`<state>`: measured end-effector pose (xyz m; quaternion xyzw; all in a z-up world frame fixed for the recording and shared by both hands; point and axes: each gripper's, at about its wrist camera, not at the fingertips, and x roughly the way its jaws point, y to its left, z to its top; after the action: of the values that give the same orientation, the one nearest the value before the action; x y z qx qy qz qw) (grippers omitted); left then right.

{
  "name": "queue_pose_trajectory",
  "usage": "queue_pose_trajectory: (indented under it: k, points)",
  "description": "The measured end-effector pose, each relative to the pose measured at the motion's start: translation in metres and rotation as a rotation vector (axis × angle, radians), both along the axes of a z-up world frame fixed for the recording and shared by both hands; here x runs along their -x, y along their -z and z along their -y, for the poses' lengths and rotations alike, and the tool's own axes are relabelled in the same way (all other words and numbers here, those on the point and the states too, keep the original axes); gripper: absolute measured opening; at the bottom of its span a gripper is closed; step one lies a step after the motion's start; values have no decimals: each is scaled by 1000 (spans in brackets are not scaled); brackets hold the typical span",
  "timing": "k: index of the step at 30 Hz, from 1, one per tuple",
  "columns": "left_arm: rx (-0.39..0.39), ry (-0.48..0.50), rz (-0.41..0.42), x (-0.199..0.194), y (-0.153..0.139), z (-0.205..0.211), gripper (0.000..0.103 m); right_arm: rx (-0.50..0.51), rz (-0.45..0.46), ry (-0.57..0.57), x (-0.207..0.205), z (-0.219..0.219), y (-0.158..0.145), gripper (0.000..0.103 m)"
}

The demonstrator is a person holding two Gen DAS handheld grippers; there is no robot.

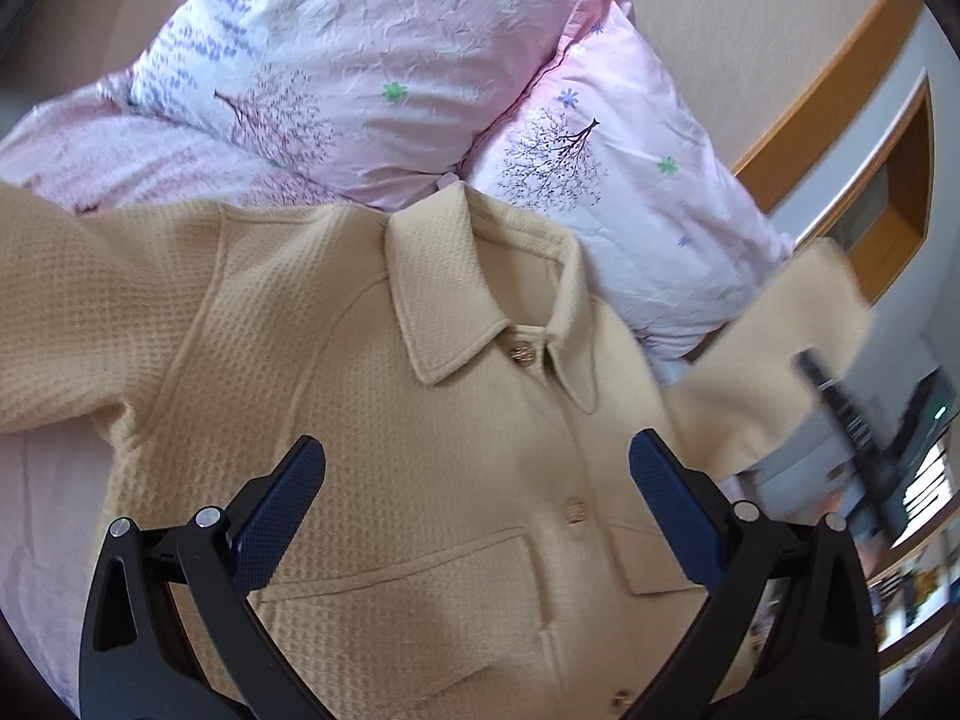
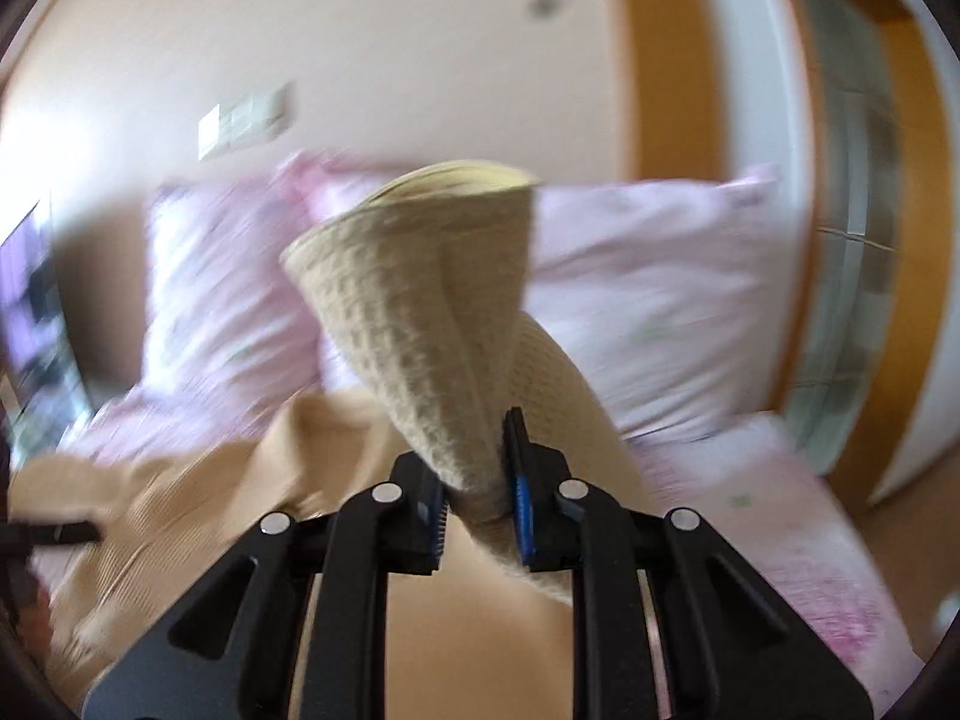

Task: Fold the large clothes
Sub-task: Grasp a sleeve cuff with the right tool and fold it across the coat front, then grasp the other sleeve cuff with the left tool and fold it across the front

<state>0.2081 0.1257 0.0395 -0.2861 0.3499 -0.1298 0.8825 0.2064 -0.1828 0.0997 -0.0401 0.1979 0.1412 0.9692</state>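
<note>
A beige waffle-knit jacket [image 1: 384, 396] lies front up on the bed, collar toward the pillows, buttons closed. My left gripper [image 1: 477, 474] is open and empty, hovering over the jacket's chest above its pockets. My right gripper [image 2: 477, 480] is shut on the jacket's sleeve [image 2: 426, 324], holding it lifted with the cuff standing up. In the left wrist view that raised sleeve [image 1: 774, 348] shows at the right with the blurred right gripper [image 1: 852, 420] beside it. The rest of the jacket [image 2: 180, 492] lies blurred below left in the right wrist view.
Two pink floral pillows [image 1: 372, 60] [image 1: 624, 180] lean against the wall behind the collar. A pink sheet [image 2: 798, 546] covers the bed. A wood-framed door [image 2: 852, 180] stands at the right. Shelves with items [image 1: 918, 540] sit at the far right.
</note>
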Motion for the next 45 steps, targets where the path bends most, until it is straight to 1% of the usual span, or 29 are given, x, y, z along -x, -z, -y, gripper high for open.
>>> queue_pose_trajectory:
  k: [3, 4, 5, 6, 7, 8, 10, 11, 13, 15, 16, 18, 20, 21, 22, 23, 24, 25, 26, 27, 29, 31, 33, 34, 37, 38, 41, 42, 45]
  points:
    - [54, -4, -21, -3, 4, -2, 102, 62, -86, -78, -1, -42, 28, 23]
    - [64, -3, -27, -4, 6, -1, 102, 94, -128, -109, -2, -58, 42, 32]
    - [76, 6, -39, -6, 9, 1, 102, 128, -172, -148, -3, -73, 56, 53]
    - [84, 14, -49, -7, 12, 4, 102, 169, -205, -180, -3, -86, 68, 64]
    - [96, 23, -61, -8, 14, 7, 102, 202, -210, -190, 3, -94, 76, 77]
    - [113, 38, -81, -11, 18, 12, 102, 244, -199, -194, 14, -100, 81, 83]
    - [136, 63, -108, -13, 25, 22, 102, 277, -167, -201, 35, -99, 77, 89]
    - [148, 76, -121, -15, 28, 28, 102, 262, -159, -199, 41, -92, 72, 91]
    - [175, 105, -156, -21, 35, 42, 95, 189, -171, -171, 45, -64, 59, 92]
    - [207, 142, -196, -31, 42, 57, 89, 94, -196, -121, 40, -38, 48, 93]
    - [217, 152, -218, -36, 45, 63, 86, 20, -214, -86, 39, -16, 40, 95]
    - [216, 157, -261, -45, 52, 77, 83, -56, -230, -44, 32, 11, 32, 95]
    - [225, 151, -285, -53, 59, 85, 74, -112, -235, 11, 30, 37, 26, 95]
    - [257, 143, -299, -59, 63, 87, 67, -126, -231, 44, 32, 50, 23, 95]
    - [278, 138, -306, -62, 65, 87, 56, -129, -227, 64, 29, 56, 24, 95]
    - [297, 125, -317, -67, 69, 88, 53, -132, -221, 85, 31, 63, 22, 95]
    - [301, 113, -316, -71, 71, 88, 40, -139, -219, 106, 32, 70, 22, 95]
    - [305, 106, -306, -74, 72, 88, 20, -146, -220, 116, 31, 73, 22, 95]
    - [301, 104, -298, -78, 72, 88, 11, -154, -223, 124, 29, 75, 22, 95]
    - [284, 104, -287, -81, 68, 88, 7, -162, -226, 127, 28, 77, 22, 95]
    - [251, 119, -234, -80, 54, 87, 7, -163, -225, 131, 28, 76, 24, 95]
    - [186, 129, -158, -73, 36, 84, 6, -138, -216, 121, 29, 66, 25, 95]
    - [121, 106, -176, -70, 40, 78, 6, -90, -202, 114, 27, 49, 28, 93]
    - [92, 88, -209, -70, 49, 75, 6, -66, -197, 109, 25, 40, 29, 87]
    - [87, 77, -288, -69, 74, 71, 6, 17, -216, 74, 10, 3, 37, 72]
    - [76, 77, -290, -68, 78, 74, 7, 30, -234, 47, 5, -11, 40, 64]
    - [58, 78, -267, -65, 72, 76, 9, 74, -290, -46, -16, -56, 54, 56]
    - [70, 75, -268, -63, 70, 74, 14, 87, -300, -58, -20, -65, 57, 54]
    - [75, 60, -265, -45, 65, 59, 36, 138, -354, -113, -38, -104, 76, 48]
